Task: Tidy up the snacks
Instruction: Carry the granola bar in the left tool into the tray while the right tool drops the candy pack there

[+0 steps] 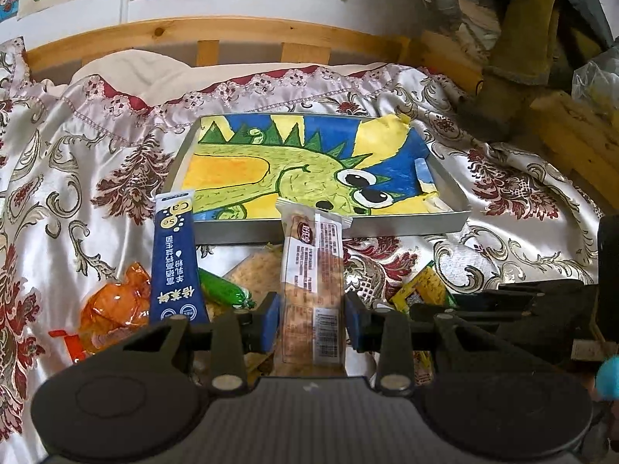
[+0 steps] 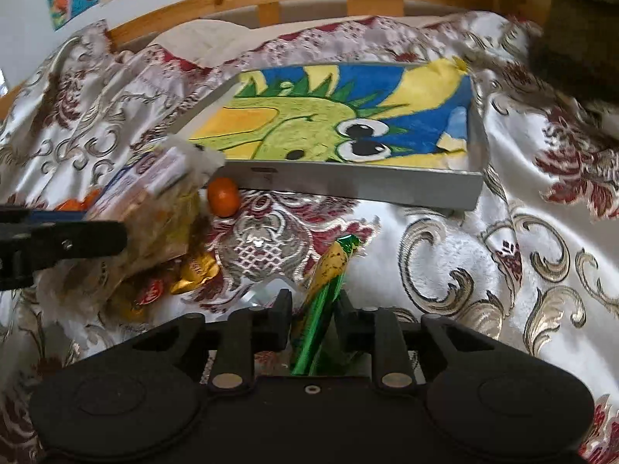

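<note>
2 snacks gripped, 0 boxed.
Left hand-held gripper (image 1: 311,319) pinches a clear-wrapped cracker pack (image 1: 309,286); right hand-held gripper (image 2: 313,315) pinches a green foil stick (image 2: 329,282); the shallow grey box with a dragon drawing (image 1: 329,228) holds no snacks.

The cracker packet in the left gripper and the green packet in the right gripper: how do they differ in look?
The cracker packet is clear and pale, showing tan crackers and a printed label with a barcode; the green packet is shiny green foil with a yellow end. The cracker packet is broad and flat; the green packet is narrow and thin. Both are long, sealed, and each is held between fingers, pointing toward the tray.
</note>
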The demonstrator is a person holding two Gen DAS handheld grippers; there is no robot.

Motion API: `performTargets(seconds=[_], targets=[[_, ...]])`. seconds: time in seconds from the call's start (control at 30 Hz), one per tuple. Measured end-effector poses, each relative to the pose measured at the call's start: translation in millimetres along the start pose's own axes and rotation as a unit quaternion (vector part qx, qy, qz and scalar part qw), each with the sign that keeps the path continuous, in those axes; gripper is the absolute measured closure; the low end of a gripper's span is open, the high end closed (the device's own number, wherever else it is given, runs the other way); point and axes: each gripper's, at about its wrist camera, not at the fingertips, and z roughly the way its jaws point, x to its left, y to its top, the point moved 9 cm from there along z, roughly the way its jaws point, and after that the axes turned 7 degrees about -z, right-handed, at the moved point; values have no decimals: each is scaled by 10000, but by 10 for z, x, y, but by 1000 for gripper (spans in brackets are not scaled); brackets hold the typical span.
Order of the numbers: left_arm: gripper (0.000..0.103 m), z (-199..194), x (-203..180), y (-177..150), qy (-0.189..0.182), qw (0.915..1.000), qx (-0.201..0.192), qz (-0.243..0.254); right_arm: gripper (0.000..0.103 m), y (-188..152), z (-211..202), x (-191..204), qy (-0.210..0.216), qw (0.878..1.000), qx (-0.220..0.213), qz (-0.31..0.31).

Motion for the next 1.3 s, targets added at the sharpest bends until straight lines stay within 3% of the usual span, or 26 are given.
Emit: performTargets(seconds=[0.1, 0.3, 0.6, 0.87, 1.2, 1.3], targets=[[64, -11, -16, 10, 5, 10000, -58, 39, 90, 35, -74, 32, -78, 9997, -157, -190], [64, 54, -20, 228, 27, 9996, -239, -123, 91, 223, -243, -7, -369, 9958, -757, -371], [64, 431, -25, 915, 171, 9966, -632, -507, 90, 935, -316, -377, -471, 9750, -2171, 55], [64, 1150, -89, 1311, 236, 9942, -599, -861, 90, 1262, 167, -717, -272, 9759, -2076, 611], [64, 1732, -150, 1161, 458, 9944, -205, -925, 90, 1105, 588, -1022, -294, 9821, -1506, 1097], [64, 1780, -172, 1122, 539, 9942, -131, -920, 83, 1045, 634, -1061, -403, 9823, -1410, 1165]])
